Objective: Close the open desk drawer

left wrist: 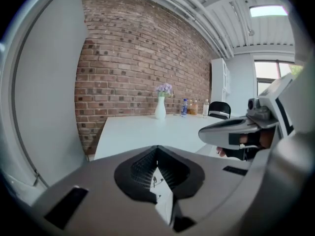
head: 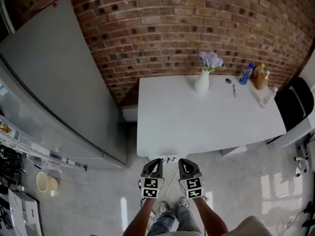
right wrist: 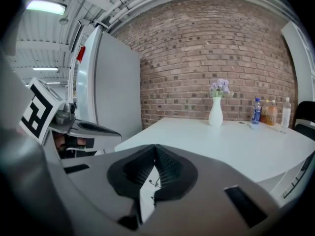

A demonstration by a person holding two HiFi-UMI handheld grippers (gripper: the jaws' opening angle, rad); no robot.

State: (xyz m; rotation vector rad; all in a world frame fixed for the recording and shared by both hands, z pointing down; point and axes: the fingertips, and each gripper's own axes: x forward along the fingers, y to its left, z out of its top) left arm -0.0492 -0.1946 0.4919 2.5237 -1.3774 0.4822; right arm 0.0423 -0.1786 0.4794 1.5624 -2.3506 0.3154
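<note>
Although the person's forearms are cut off at 6 o'clock, the left gripper (head: 155, 163) and right gripper (head: 183, 163) show side by side, each clenched tip to tip on nothing. Just beyond lies the desk (head: 197, 127). Its top hides the front, so the drawer cannot be made out. A white panel (head: 234, 150) juts out beneath at 4 o'clock, nature unclear. A vase (head: 202, 82) and bottles (head: 246, 74) stand far off at 1 o'clock.

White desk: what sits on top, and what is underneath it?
A white vase of purple flowers and three bottles stand near the far edge. The desktop hides everything beneath it; no drawer shows.
</note>
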